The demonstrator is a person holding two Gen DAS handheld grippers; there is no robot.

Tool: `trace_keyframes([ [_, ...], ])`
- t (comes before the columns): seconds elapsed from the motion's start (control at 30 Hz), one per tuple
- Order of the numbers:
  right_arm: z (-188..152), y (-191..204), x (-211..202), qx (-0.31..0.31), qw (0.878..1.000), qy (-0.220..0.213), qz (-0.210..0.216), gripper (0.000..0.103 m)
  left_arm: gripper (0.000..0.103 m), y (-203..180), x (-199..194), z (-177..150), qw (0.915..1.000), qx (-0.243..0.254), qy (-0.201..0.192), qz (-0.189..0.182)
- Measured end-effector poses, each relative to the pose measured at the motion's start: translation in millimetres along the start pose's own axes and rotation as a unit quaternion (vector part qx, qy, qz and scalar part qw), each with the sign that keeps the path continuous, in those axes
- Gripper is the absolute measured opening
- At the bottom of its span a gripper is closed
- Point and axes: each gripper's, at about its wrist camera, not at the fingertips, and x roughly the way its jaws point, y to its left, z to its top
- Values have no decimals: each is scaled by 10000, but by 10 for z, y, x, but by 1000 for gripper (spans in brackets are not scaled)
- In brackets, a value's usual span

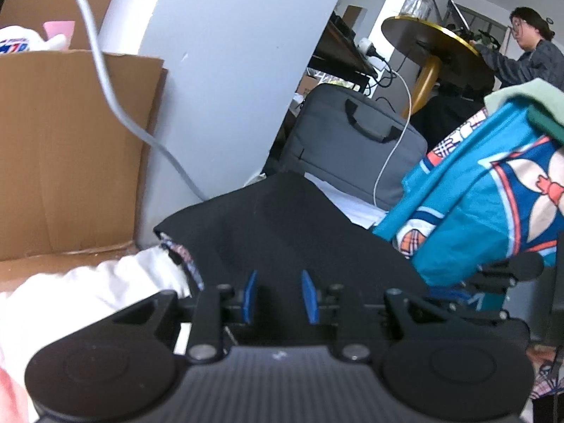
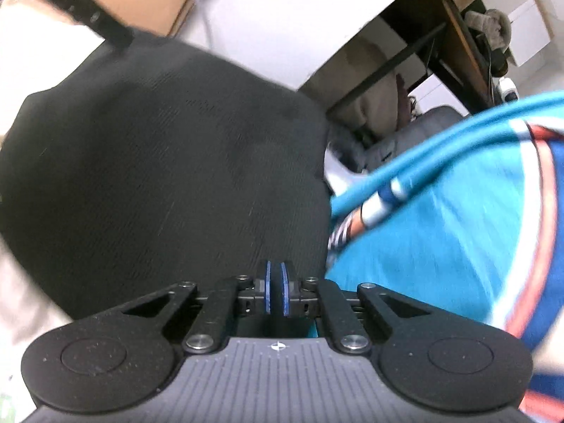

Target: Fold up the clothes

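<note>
Crowding the black garment (image 1: 282, 232): turquoise clothes (image 1: 476, 204), cardboard box (image 1: 70, 148).

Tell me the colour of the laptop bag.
Grey, with black handles; clearest in the left wrist view.

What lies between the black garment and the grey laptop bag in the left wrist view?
A strip of white sheet shows between the black garment and the grey laptop bag.
</note>
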Motion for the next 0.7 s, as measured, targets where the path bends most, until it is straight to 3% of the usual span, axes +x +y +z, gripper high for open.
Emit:
trace_keyframes([
  [0.07,50,77,-138,134,9998,-85,-96,14,28,-15,56,17,10000,60,-9,45],
  [0.3,400,128,500,631,9979,-17,-157,21,26,35,248,-113,9994,111,151,298],
  [0.7,166,243,376,1029,9931,528,-171,23,26,74,201,-181,9993,-183,109,303],
])
